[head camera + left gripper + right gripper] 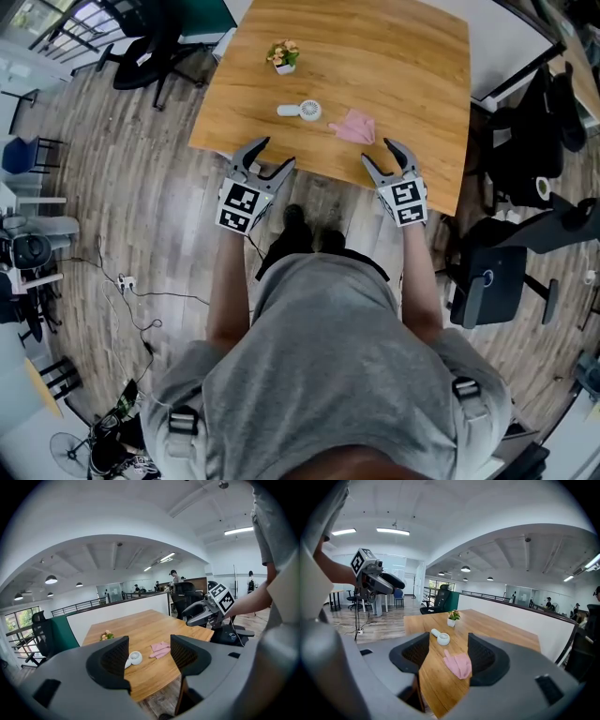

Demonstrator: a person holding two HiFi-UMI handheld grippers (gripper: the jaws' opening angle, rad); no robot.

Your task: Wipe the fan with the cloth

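Observation:
A small white hand fan (pixel 302 111) lies flat on the wooden table (pixel 412 66), and a crumpled pink cloth (pixel 354 127) rests just to its right. Both grippers hover at the table's near edge, short of these objects. My left gripper (pixel 263 161) is open and empty; its own view frames the fan (pixel 132 658) and the cloth (pixel 160 649) between its fingers. My right gripper (pixel 390 157) is open too, holding nothing. The right gripper view has the cloth (pixel 458 663) close ahead and the fan (pixel 440 638) farther off to the left.
A small potted plant (pixel 283 54) stands on the table behind the fan. Black office chairs (pixel 511 272) crowd the right side, another chair (pixel 150 47) sits at the far left. Cables (pixel 131 291) trail over the wood floor.

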